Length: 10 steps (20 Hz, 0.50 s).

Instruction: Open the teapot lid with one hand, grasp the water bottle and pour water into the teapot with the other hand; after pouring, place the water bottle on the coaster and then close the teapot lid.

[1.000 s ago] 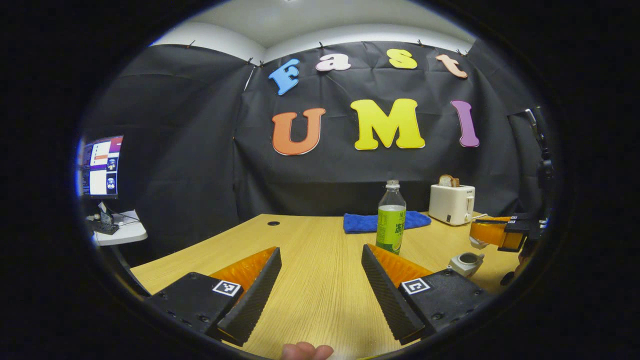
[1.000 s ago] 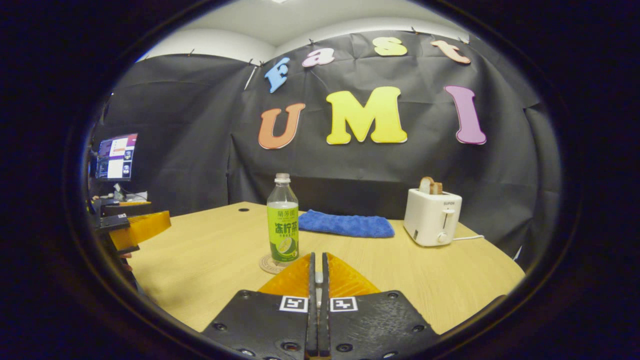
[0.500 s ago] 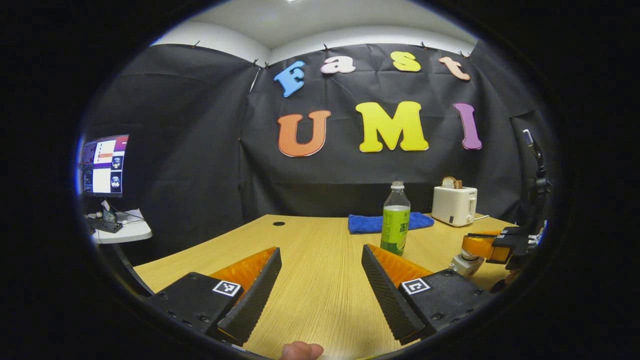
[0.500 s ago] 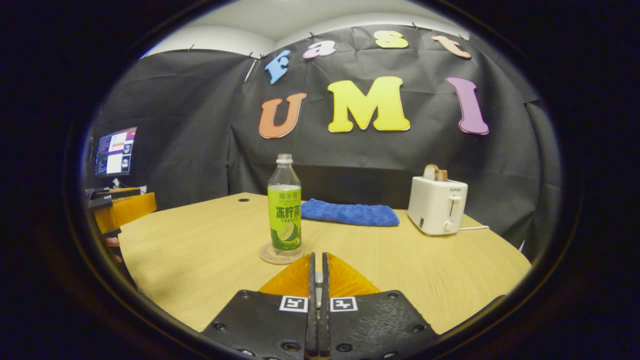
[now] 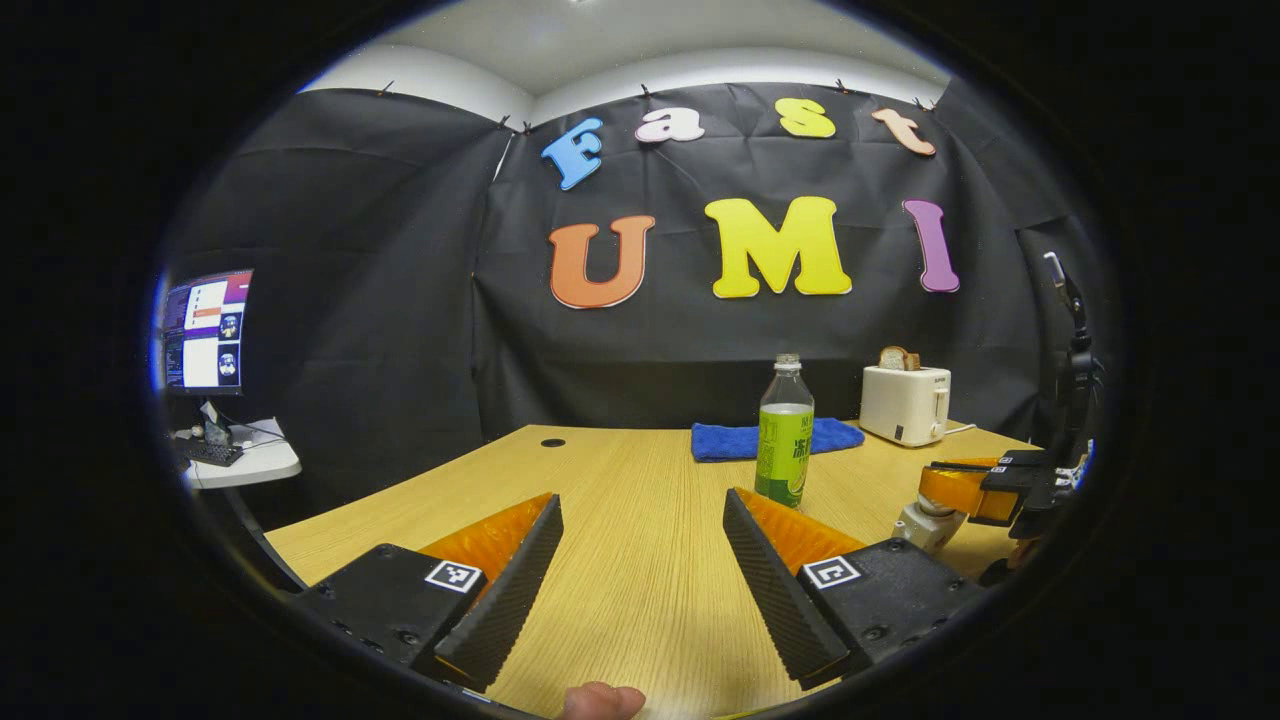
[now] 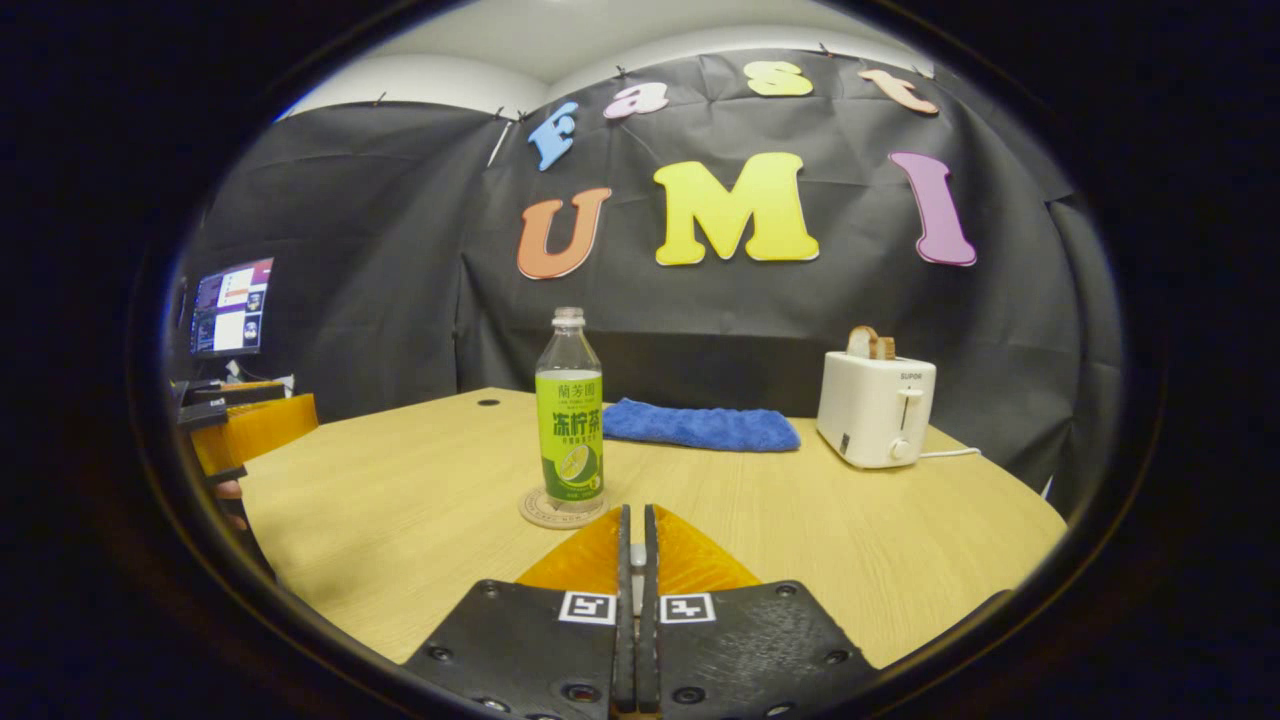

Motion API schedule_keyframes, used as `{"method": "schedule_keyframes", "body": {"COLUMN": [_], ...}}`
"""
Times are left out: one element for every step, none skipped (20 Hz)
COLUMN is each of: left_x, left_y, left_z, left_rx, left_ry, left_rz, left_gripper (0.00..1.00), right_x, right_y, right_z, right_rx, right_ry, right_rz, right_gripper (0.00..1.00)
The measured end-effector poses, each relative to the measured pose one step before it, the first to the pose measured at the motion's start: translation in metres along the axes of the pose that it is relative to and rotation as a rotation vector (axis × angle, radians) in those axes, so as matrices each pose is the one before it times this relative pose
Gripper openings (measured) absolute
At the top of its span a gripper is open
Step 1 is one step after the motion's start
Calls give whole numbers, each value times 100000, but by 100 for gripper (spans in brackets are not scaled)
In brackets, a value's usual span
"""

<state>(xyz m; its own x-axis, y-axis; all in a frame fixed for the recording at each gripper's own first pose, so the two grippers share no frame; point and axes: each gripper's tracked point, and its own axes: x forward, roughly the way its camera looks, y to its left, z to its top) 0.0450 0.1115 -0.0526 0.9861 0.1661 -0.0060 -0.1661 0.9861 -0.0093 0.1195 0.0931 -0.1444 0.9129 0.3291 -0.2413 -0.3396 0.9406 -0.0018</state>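
A clear bottle with a green label (image 6: 569, 420) stands upright on a round coaster (image 6: 546, 510) mid-table; the bottle (image 5: 785, 440) also shows beyond my left gripper. My left gripper (image 5: 640, 500) hovers open over bare table, holding nothing. At the right edge of the left gripper view sits the small white teapot (image 5: 920, 524). My right gripper (image 5: 952, 487) rests right on top of it. In the right gripper view my right gripper (image 6: 632, 512) has its fingers pressed together, with a pale sliver of the lid knob between them. The teapot itself is hidden below them.
A white toaster (image 6: 876, 408) with bread in it stands at the back right, its cord trailing right. A blue cloth (image 6: 700, 425) lies behind the bottle. A monitor (image 5: 205, 330) and side table stand off the wooden table (image 5: 620, 590) to the left. A fingertip (image 5: 600, 700) shows at the bottom edge.
One second ago the right gripper held the lid above the open teapot. It has come down, and the lid now sits on the teapot. The left gripper has barely moved.
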Motion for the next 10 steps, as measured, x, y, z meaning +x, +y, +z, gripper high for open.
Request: {"method": "schedule_keyframes", "body": {"left_x": [10,-43,11,-50,26,79,-53,0,65,48], "left_y": [-107,-58,-78,-29,-50,-112,-49,-32,-157,-77], "left_z": [-81,-24,-56,7,-36,-52,-75,-51,-60,-44], "left_rx": [-24,-35,130,42,-7,-70,38,131,119,-15], "left_ry": [85,46,102,56,28,120,102,110,98,-26], "left_rz": [-270,-225,-116,15,-172,-140,-305,-170,-228,-113], "left_gripper": [100,100,100,100,100,100,100,100,100,100], "right_x": [9,-29,59,-8,-95,55,30,155,135,-53], "right_y": [-30,-26,-44,60,77,80,-35,-111,-59,-94], "right_z": [107,-27,21,-26,-4,-133,-95,-319,-192,-385], "right_rx": [-150,-33,86,636,799,614,-119,-265,30,104], "right_ry": [-332,-182,-444,-42,-108,245,340,769,976,906], "right_rz": [-179,217,-38,19,148,197,-49,-105,-92,-348], "right_gripper": [1,1,1,1,1,1,1,1,1,1]}}
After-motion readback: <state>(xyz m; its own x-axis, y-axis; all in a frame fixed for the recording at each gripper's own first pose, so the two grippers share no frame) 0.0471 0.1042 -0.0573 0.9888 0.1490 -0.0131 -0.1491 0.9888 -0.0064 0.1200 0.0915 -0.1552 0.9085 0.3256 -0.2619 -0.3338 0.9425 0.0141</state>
